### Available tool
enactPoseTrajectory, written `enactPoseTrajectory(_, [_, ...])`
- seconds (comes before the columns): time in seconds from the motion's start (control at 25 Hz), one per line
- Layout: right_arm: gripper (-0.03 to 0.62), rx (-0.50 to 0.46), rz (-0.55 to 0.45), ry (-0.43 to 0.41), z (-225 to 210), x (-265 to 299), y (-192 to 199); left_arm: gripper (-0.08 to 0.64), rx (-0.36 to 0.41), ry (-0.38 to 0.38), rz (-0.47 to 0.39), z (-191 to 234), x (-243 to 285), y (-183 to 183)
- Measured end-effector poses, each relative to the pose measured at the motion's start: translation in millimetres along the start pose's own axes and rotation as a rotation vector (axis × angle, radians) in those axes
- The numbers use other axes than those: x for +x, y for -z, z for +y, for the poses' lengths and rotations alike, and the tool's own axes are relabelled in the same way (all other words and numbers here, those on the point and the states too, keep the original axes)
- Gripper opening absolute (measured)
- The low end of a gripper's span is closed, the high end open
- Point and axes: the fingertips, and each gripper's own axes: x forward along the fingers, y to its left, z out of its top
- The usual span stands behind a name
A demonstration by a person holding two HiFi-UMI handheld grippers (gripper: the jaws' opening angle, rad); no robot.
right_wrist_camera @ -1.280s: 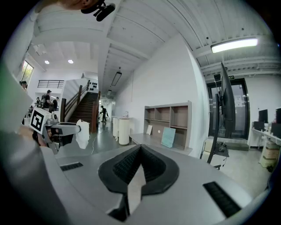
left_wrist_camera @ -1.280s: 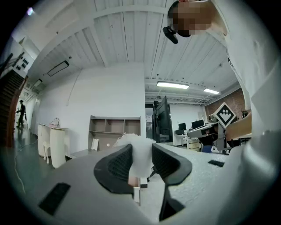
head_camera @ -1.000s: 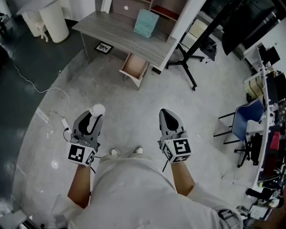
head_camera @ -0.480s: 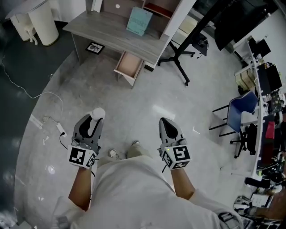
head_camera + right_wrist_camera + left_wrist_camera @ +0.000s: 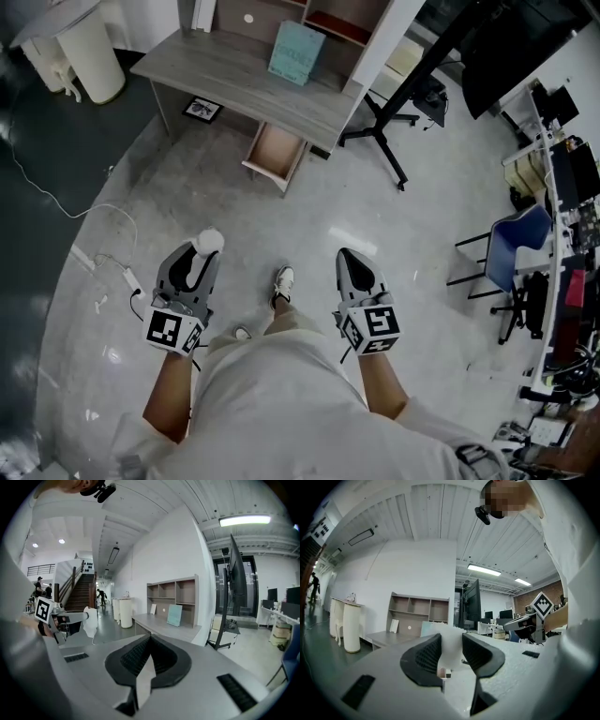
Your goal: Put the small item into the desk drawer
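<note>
**Head view.** The left gripper [image 5: 202, 253] carries the small white item [image 5: 208, 241] at its tip, at 9 o'clock of the right gripper [image 5: 350, 258]. The open drawer [image 5: 276, 150] hangs under the desk [image 5: 234, 70] at 12 o'clock, well apart from both grippers.

**Left gripper view.** The jaws stand partly apart, with their ribbed pads pressed on the small white item [image 5: 451, 639].

**Right gripper view.** The jaws meet, with nothing between them. The left gripper and its item appear at 9 o'clock, and the desk at 12 o'clock.

My grey left gripper [image 5: 199, 255] and right gripper [image 5: 349, 258] carry black ribbed fingers [image 5: 423, 660] and black-and-white marker cubes [image 5: 172, 330]; pale short-sleeved top [image 5: 281, 394].
</note>
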Motion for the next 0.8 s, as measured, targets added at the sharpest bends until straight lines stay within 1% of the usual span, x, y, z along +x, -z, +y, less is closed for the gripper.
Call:
enactPoseTrajectory(0.2, [-0.002, -0.011, -0.026, -0.056, -40.7, 71.5, -24.1, 0.143, 0.02, -0.013, 0.028, 19.4, 65.4, -5.6])
enactPoseTrajectory(0.52, [-0.002, 0.01, -0.031, -0.131, -127.3, 163.7, -58.3, 0.143, 0.045, -0.05, 0.044, 34.2, 189.4, -31.2])
enactPoseTrajectory(0.8, [-0.002, -0.013, -0.048, -0.218, -154.3, 221.8, -79.2, 0.143, 0.058, -0.092, 0.041, 49.2, 250.4, -39.2])
